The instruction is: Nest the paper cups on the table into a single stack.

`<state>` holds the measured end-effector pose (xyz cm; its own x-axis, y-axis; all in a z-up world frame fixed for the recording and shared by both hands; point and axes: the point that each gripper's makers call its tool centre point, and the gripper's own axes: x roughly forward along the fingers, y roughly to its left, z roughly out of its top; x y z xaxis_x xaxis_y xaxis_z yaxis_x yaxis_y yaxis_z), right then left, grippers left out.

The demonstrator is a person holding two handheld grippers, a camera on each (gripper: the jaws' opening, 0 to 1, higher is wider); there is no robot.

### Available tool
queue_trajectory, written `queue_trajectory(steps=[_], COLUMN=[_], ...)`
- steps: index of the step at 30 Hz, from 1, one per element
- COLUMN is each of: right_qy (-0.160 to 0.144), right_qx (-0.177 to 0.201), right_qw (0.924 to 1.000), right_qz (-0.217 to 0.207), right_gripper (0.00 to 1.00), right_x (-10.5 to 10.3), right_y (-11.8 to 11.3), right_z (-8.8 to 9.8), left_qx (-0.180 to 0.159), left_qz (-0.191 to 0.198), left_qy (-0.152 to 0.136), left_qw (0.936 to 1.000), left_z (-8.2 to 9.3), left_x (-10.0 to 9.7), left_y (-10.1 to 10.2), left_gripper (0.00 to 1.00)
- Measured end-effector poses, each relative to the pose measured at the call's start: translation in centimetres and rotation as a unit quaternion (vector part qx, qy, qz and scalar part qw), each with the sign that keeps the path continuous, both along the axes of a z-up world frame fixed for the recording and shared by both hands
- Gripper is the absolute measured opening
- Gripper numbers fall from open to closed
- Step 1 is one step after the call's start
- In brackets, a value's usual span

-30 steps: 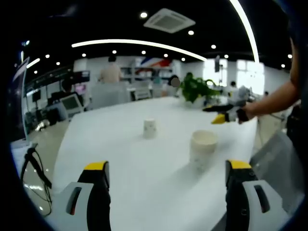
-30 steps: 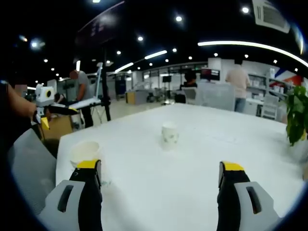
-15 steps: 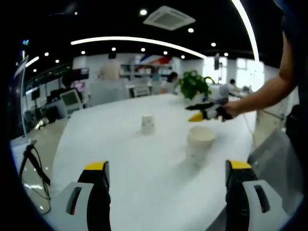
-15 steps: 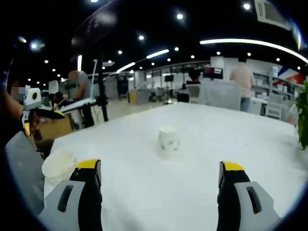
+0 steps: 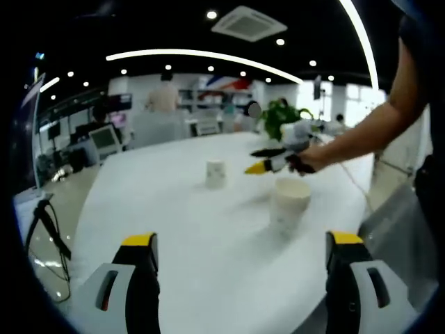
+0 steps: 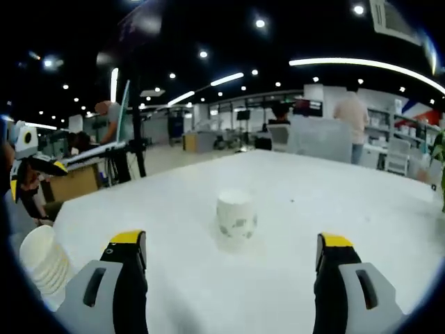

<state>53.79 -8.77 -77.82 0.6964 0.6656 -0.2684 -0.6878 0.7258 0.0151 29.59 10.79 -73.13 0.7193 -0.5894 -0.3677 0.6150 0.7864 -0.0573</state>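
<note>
A single white paper cup with a faint print stands on the white table, straight ahead between the jaws of my right gripper, which is open and short of it. A stack of nested cups sits at the near left table edge. In the left gripper view the stack stands right of centre and the single cup farther back. My left gripper is open, low and well short of both. The right gripper reaches in from the right in a hand, above the stack, pointing at the single cup.
A potted plant stands at the table's far end. Desks, monitors and people fill the room behind. A tripod stands on the floor left of the table. The table edge runs close to the stack.
The right gripper has moved forward over the table toward the single cup, which looks larger in its view. The stack has slid to that view's left edge. The left gripper has held almost still.
</note>
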Motion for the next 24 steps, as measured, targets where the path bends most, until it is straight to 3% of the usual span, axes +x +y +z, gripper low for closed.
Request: queue_trajectory(steps=[7, 15, 24], right_qy=[-0.007, -0.007, 0.024], right_qx=[0.006, -0.009, -0.006], right_qw=[0.9999, 0.9999, 0.9997], right_qz=[0.004, 0.009, 0.007], right_gripper=[1.0, 0.95, 0.77], right_x=[2.2, 4.4, 5.8], right_y=[2.0, 3.5, 4.8], right_z=[-0.4, -2.1, -4.1], left_qx=[0.014, 0.007, 0.017], left_qz=[-0.004, 0.005, 0.012], left_qy=[0.002, 0.0, 0.005], left_qw=[0.9999, 1.0, 0.9998], left_z=[-0.7, -0.1, -0.2], left_x=[-0.7, -0.5, -0.4], left_y=[-0.3, -0.6, 0.0], left_gripper=[0.99, 0.99, 0.99])
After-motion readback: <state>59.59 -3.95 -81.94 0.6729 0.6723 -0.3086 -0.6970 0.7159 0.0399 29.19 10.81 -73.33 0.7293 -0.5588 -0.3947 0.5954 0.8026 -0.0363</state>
